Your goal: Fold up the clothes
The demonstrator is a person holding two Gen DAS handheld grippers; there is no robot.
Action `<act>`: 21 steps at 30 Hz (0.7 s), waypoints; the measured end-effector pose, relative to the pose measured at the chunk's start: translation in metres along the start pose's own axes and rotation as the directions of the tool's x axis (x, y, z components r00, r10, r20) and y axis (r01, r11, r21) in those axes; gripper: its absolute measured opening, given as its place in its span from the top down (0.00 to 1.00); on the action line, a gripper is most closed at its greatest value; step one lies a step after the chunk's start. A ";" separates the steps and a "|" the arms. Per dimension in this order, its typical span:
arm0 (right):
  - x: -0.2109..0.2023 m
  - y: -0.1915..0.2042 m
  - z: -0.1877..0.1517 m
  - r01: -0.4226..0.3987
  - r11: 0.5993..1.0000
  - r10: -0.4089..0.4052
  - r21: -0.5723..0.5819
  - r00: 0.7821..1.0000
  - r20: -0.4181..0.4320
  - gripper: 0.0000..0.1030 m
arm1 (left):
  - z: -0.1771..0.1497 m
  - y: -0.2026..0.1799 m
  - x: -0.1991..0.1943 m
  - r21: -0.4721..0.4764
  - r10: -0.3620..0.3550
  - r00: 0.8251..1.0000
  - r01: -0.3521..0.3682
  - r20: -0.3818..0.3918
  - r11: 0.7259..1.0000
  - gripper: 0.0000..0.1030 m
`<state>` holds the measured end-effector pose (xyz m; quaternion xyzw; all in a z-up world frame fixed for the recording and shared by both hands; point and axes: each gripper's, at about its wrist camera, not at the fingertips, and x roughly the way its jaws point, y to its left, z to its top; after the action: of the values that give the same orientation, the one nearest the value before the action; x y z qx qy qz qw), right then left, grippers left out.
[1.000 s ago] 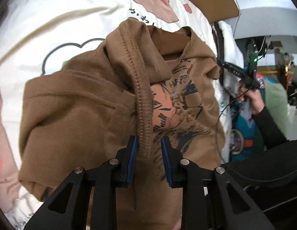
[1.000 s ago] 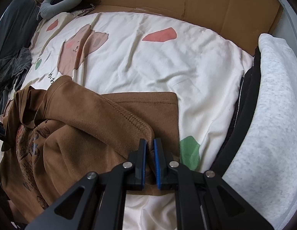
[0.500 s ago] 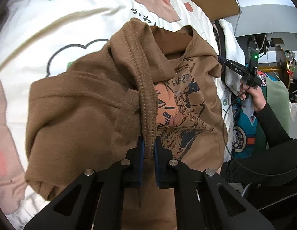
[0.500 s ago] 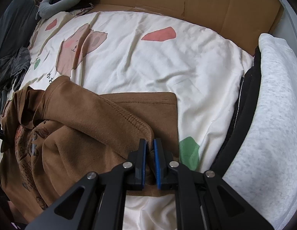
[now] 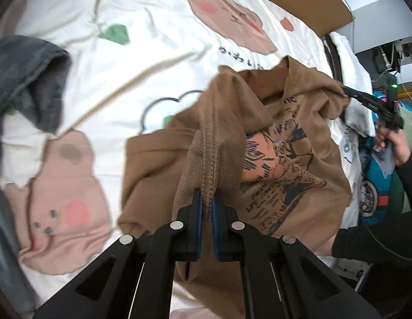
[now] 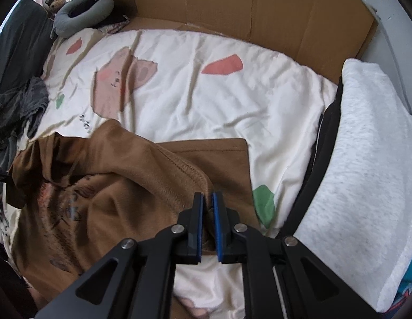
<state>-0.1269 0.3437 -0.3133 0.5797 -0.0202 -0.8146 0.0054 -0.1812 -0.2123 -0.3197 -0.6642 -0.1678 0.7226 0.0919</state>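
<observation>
Surface: a bed, covered by a cream quilt [image 6: 195,101] printed with pink bear faces, red and green patches and a line of dark script. Creased throughout.

Surround: brown cardboard sheets [image 6: 248,8] stand along the far edge of the bed. A white fleecy pillow [image 6: 365,154] lies at the right edge, a black strip between it and the quilt. A grey neck cushion [image 6: 81,13] sits at the far left corner. Dark grey garments [image 6: 17,103] are heaped at the left side.

Task item: brown sweatshirt [image 5: 280,175] with printed chest graphic, crumpled on the near part of the quilt, partly lifted.

Left tongs [image 5: 206,207]: narrow, clamped on a stitched hem ridge of the sweatshirt, which rises in a fold from the fingers.

Right tongs [image 6: 208,207]: narrow, pinching a seamed edge of the sweatshirt [image 6: 120,186] just above a flat brown panel.

Left wrist view only: the person's hand [image 5: 397,146] in a black sleeve, gripping the other tool's handle; the graphic clearly legible; blue-patterned cloth past the bed edge.

Right wrist view only: cardboard, pillow, neck cushion.
</observation>
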 end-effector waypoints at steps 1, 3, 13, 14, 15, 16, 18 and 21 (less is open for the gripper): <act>-0.007 0.002 0.001 0.001 1.000 -0.001 -0.005 1.000 0.004 0.94 | 0.000 0.000 -0.006 -0.001 0.016 1.000 -0.016 0.008 1.000 0.95; -0.020 0.006 0.003 0.004 1.000 -0.004 -0.008 1.000 0.013 0.94 | 0.001 0.001 -0.017 -0.005 0.049 0.998 -0.049 0.024 0.999 0.95; -0.087 0.020 0.011 0.016 1.000 -0.016 0.005 0.998 0.055 0.94 | -0.003 -0.004 -0.084 -0.020 0.196 0.973 -0.195 0.124 0.981 0.96; -0.094 0.022 0.012 0.017 1.000 -0.017 0.007 0.998 0.059 0.94 | -0.004 -0.005 -0.091 -0.024 0.209 0.968 -0.208 0.135 0.978 0.96; -0.101 0.023 0.013 0.018 1.000 -0.019 0.008 0.998 0.064 0.94 | -0.004 -0.005 -0.098 -0.029 0.223 0.964 -0.221 0.145 0.975 0.96; -0.107 0.025 0.013 0.018 1.000 -0.018 0.007 0.997 0.068 0.94 | -0.005 -0.005 -0.105 -0.033 0.237 0.959 -0.235 0.156 0.972 0.96; -0.118 0.028 0.013 0.017 1.000 -0.017 0.006 0.997 0.078 0.94 | -0.007 -0.006 -0.121 -0.045 0.259 0.949 -0.256 0.178 0.966 0.96; -0.136 0.032 0.013 0.015 1.000 -0.016 0.004 0.996 0.093 0.94 | -0.010 -0.007 -0.141 -0.059 0.285 0.937 -0.278 0.205 0.959 0.96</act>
<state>-0.0949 0.3163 -0.1800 0.5412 -0.0174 -0.8407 -0.0029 -0.1577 -0.2550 -0.1866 -0.6021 -0.0903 0.7923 -0.0404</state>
